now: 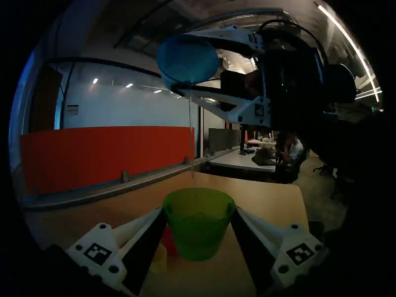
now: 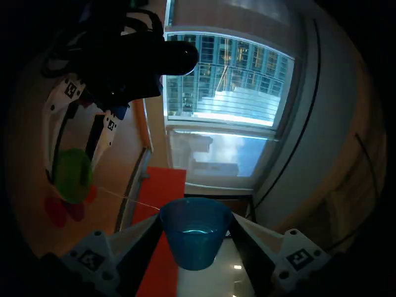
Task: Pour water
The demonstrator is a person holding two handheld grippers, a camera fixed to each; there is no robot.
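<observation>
My left gripper (image 1: pixel 198 214) is shut on an upright green cup (image 1: pixel 199 230) holding a little water, above the wooden table (image 1: pixel 267 198). High above it, my right gripper (image 1: pixel 190 63) holds a blue cup (image 1: pixel 187 58) tipped over. A thin stream of water (image 1: pixel 190 133) falls from the blue cup's rim into the green cup. In the right gripper view, the right gripper (image 2: pixel 195 228) is shut on the blue cup (image 2: pixel 195 240), which has water inside. From there the stream (image 2: pixel 128 199) runs to the green cup (image 2: pixel 73 175) in the left gripper (image 2: pixel 74 166).
A red cup (image 1: pixel 168 241) and a yellow one (image 1: pixel 159 258) sit on the table just under the green cup. An orange partition (image 1: pixel 99 153) runs along the table's far edge. A person (image 1: pixel 293 151) sits at a desk farther right. Large windows (image 2: pixel 222 89) are behind.
</observation>
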